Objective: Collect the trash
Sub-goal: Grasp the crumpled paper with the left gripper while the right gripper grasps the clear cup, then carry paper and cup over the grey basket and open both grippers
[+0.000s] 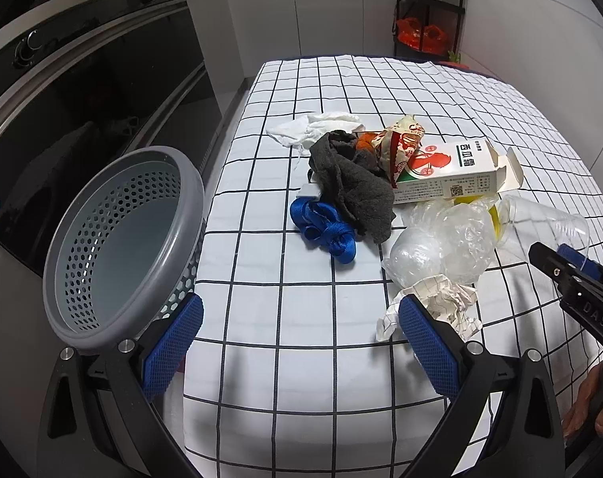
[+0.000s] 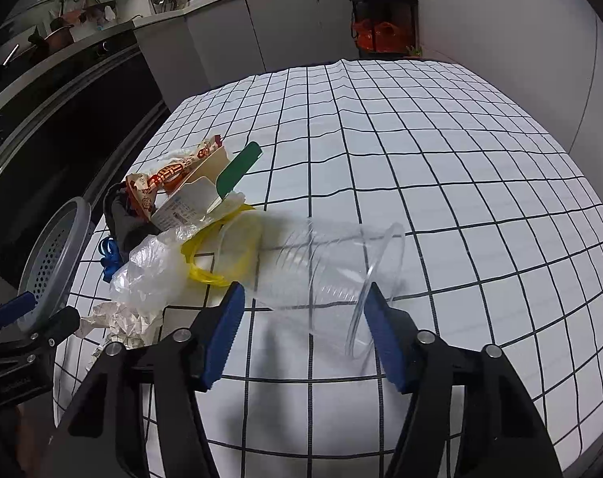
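- While a pile of rubbish sits on the white table with a black grid cloth (image 1: 341,310), the clear ribbed plastic cup (image 2: 329,275) lies on its side at the pile's right edge, long axis running from the pile toward the right wrist camera, open mouth facing the camera.
- Right gripper (image 2: 301,330): jaws spread wide, one blue-padded finger on either side of the cup's mouth end; whether the pads touch the rim cannot be told.
- Left gripper (image 1: 301,342): released, blue pads well apart over bare cloth, nothing between them, with the crumpled grid-printed paper ball (image 1: 440,302) just beside its right finger.
- Round grey perforated plastic basket (image 1: 118,247): standing off the pile's left side at the table edge, tilted toward the left wrist camera, its interior showing no contents.
- Within the pile: a white, red and green cardboard carton (image 1: 444,171) with an open end flap points toward the cup, a printed paper wrapper (image 1: 401,139) against its far end.
- Left of the carton lie a dark grey cloth (image 1: 353,187), a knotted blue strap (image 1: 325,231) and a white crumpled tissue (image 1: 313,127).
- Between carton and paper ball sits a wad of clear plastic film (image 1: 440,239) over a yellow ring (image 2: 213,263).
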`<state>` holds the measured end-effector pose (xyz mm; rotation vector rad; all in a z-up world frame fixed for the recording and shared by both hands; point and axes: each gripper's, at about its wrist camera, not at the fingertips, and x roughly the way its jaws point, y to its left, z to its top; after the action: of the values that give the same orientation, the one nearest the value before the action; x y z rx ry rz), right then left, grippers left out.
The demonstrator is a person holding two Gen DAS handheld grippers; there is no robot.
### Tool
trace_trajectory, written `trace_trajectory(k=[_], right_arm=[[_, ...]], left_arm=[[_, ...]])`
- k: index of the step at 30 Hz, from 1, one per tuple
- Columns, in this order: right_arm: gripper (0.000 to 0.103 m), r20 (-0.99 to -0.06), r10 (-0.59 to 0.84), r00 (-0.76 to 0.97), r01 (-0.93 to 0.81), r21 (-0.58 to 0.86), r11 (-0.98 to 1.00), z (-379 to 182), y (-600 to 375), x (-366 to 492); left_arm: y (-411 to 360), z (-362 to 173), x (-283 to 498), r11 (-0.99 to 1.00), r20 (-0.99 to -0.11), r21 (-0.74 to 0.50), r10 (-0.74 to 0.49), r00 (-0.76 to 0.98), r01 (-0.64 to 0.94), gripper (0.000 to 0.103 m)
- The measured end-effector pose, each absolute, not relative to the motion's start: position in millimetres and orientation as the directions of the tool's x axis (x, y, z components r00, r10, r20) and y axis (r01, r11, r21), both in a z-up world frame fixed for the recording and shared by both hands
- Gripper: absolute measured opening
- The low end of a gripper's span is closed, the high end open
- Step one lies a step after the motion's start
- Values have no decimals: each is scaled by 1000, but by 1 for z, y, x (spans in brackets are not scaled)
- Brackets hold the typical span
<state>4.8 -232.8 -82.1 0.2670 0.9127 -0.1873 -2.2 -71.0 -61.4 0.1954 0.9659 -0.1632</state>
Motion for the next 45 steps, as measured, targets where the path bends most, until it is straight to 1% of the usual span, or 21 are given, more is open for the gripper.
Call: trace_trajectory(k=[1,4,5,7,11,14,22,27,30,31,32,33,36,37,38,39,40,41,45], right_arm=[[44,-799,-42,599,265,149,953,-82,-232,4],[29,-796,-33,604,250,150,957,-82,-229,3],[19,-795,-23,606,243,157,957,-82,-228,2],[7,-795,-18,607,239,161,958,-82,-226,1],[6,-782,-18,623,236,166,957,-77,-227,-5],[6,-768,-24,640,240,170,956,-70,-229,-11],[5,-758,-31,652,255,180,950,-60,-233,-22],[5,-756,-35,654,262,183,948,-56,-233,-26],[5,-758,-36,651,267,184,946,-57,-234,-28],[5,-760,-37,649,269,184,945,-57,-234,-28],[5,-760,-36,649,270,185,945,-57,-234,-29],[5,-762,-35,647,271,186,945,-58,-234,-29],[5,-763,-30,645,267,189,945,-59,-231,-28],[5,-763,-29,646,265,188,946,-58,-230,-28],[5,-763,-29,646,263,186,947,-58,-229,-27],[5,-763,-28,646,261,186,947,-57,-229,-27],[5,-763,-28,646,259,185,948,-57,-228,-27],[5,-763,-28,646,258,184,948,-56,-228,-27],[5,-760,-34,649,256,176,951,-50,-225,-29]], left_arm=[[-71,-61,-3,970,-828,90,-53,558,226,97],[-73,-60,-4,969,-828,78,-67,556,234,97],[-73,-59,-5,969,-827,73,-74,557,237,97],[-72,-55,-8,969,-820,56,-92,565,240,97],[-74,-47,-13,965,-800,43,-121,587,257,97],[-78,-46,-15,958,-802,28,-148,579,284,97],[-98,-65,-15,927,-853,-27,-216,474,374,97],[-110,-91,-6,922,-897,-55,-215,387,383,97],[-112,-102,-2,930,-906,-48,-193,377,363,96],[-111,-103,-1,933,-904,-44,-189,384,358,93],[-111,-103,-1,935,-901,-42,-188,390,353,86],[-111,-103,-1,936,-901,-41,-186,392,351,83],[-111,-106,1,934,-906,-61,-200,372,352,69],[-110,-106,2,933,-907,-67,-204,367,354,63],[-111,-105,1,934,-905,-62,-202,375,352,54],[-108,-103,2,932,-903,-75,-215,373,355,50],[-107,-103,2,931,-901,-85,-225,371,356,42],[-107,-102,2,929,-900,-95,-234,369,357,37],[-102,-98,0,927,-892,-111,-252,375,359,34]])
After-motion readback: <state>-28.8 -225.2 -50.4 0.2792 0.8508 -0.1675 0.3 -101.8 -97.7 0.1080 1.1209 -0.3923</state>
